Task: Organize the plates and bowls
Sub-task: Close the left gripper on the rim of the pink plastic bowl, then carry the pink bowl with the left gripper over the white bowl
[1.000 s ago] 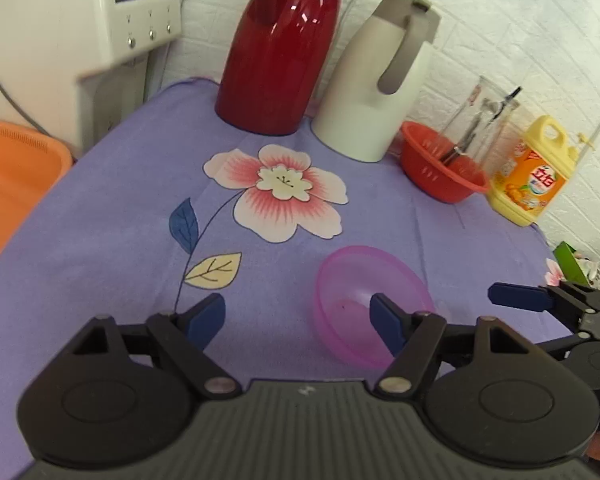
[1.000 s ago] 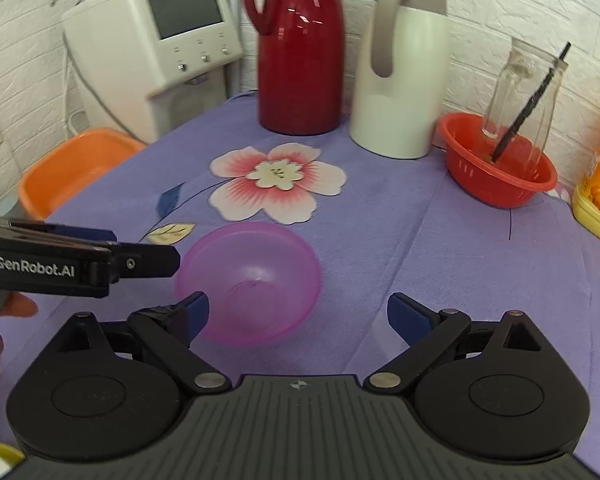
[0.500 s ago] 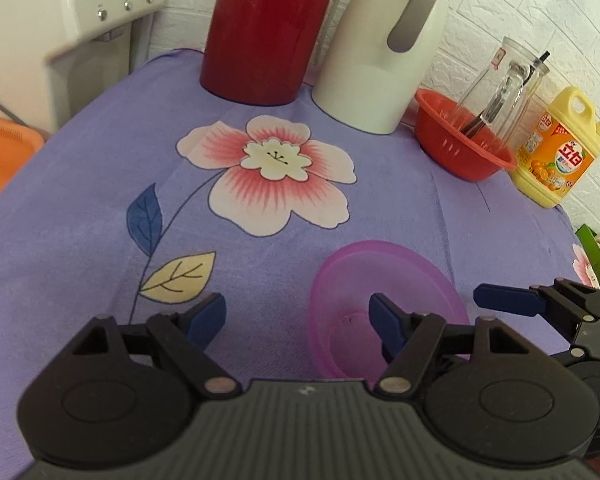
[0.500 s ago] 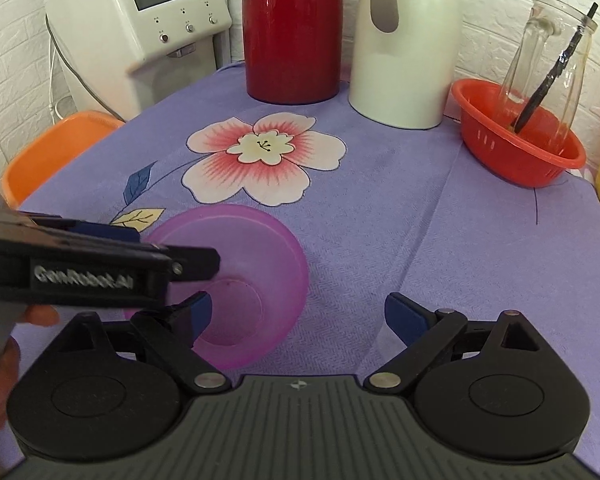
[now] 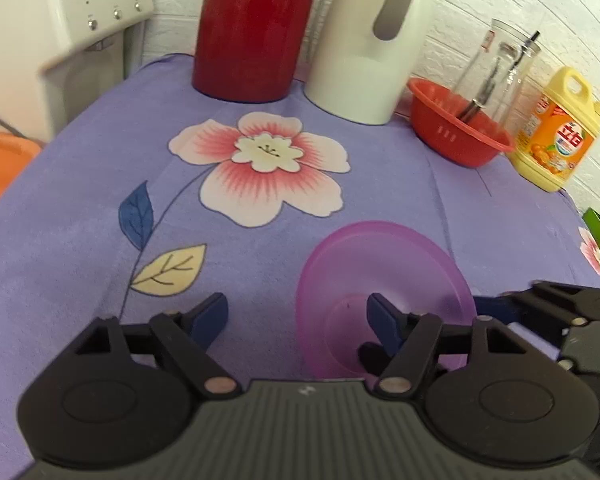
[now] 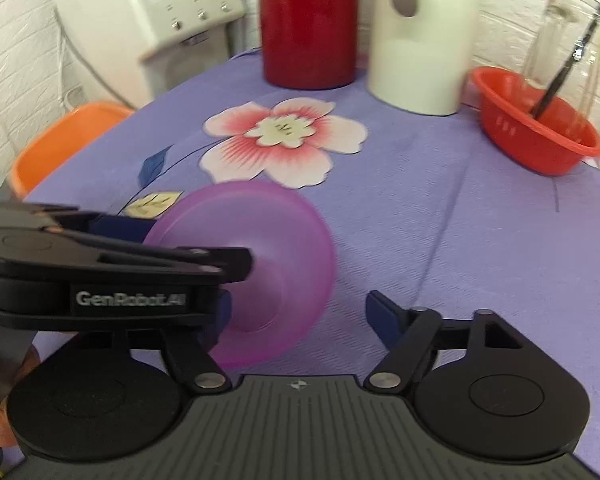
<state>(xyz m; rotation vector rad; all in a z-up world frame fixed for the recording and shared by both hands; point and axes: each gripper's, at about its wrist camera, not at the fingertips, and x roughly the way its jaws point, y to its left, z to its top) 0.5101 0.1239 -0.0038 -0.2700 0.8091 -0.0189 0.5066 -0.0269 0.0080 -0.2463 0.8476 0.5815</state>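
Observation:
A translucent pink bowl (image 5: 380, 280) sits on the purple flowered cloth (image 5: 80, 220). My left gripper (image 5: 300, 316) is open; its right finger reaches inside the bowl and its left finger is outside the near-left rim. My right gripper (image 6: 300, 312) is open, just behind the bowl (image 6: 268, 248); its left finger is hidden behind the left gripper body. The right gripper shows at the right edge of the left wrist view (image 5: 560, 304).
A red jug (image 5: 252, 28) and a white jug (image 5: 372, 40) stand at the back. A red basket (image 5: 456, 136) with a glass jar and a yellow detergent bottle (image 5: 556, 132) are at the back right. An orange basin (image 6: 60, 140) and a white appliance (image 6: 160, 20) are on the left.
Both grippers have moved closer to the bowl. The left gripper's right finger now reaches deeper inside it, and the bowl looks tipped up on that side.

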